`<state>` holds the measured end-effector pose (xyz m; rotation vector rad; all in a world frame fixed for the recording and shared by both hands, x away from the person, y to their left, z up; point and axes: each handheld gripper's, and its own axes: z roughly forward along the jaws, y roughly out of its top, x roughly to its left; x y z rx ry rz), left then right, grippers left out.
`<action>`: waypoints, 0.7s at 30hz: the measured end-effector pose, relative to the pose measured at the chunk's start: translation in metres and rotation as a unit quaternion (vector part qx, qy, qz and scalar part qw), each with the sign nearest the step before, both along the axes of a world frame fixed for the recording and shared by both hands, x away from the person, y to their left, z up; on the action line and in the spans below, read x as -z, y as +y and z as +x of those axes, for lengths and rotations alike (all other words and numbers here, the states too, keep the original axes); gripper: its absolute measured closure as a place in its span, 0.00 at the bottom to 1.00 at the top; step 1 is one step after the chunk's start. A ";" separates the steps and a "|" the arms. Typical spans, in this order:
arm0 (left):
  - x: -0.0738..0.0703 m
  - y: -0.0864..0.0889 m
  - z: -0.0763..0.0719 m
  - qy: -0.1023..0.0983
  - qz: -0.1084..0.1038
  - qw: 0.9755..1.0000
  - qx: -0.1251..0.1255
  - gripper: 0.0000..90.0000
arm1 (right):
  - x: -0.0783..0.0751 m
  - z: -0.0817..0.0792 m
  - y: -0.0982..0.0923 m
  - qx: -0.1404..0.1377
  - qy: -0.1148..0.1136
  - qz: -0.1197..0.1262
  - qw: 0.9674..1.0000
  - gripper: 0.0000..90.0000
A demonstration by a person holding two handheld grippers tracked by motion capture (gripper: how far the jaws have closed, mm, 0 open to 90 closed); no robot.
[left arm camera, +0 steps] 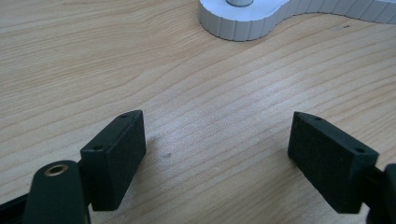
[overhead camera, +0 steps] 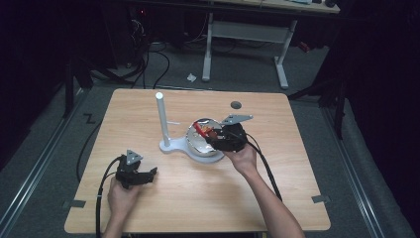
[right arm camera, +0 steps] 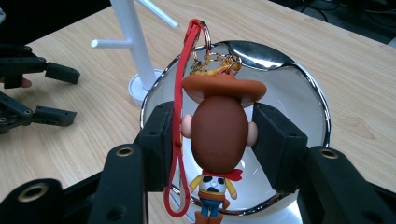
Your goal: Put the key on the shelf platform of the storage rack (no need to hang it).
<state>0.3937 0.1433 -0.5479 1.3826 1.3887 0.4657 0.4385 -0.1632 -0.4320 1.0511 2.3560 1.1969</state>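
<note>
Keychain doll [right arm camera: 219, 135] hangs over the shiny bowl [right arm camera: 299, 84], pinched at the head by my right gripper [right arm camera: 219, 140]. My left gripper [left arm camera: 217, 154] rests spread on the table [left arm camera: 210, 84], nothing between.

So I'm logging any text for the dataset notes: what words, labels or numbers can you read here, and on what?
None can be read.
Back of the cowboy figure's head, held in the right hand-held gripper: faint embossed lettering, too blurred to read.
Table, white stand, bowl: no text.
</note>
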 end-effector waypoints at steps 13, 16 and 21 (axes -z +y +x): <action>0.000 0.000 0.000 0.000 -0.001 1.000 -0.001 0.22 | 0.012 0.009 0.009 0.004 0.008 -0.017 1.000 0.57; 0.000 0.000 0.000 0.000 -0.001 1.000 -0.001 0.22 | 0.015 0.011 0.010 0.006 0.012 -0.022 1.000 0.57; 0.000 0.000 0.000 0.000 0.000 1.000 0.000 0.22 | 0.016 0.013 0.010 0.013 0.009 -0.031 0.999 0.57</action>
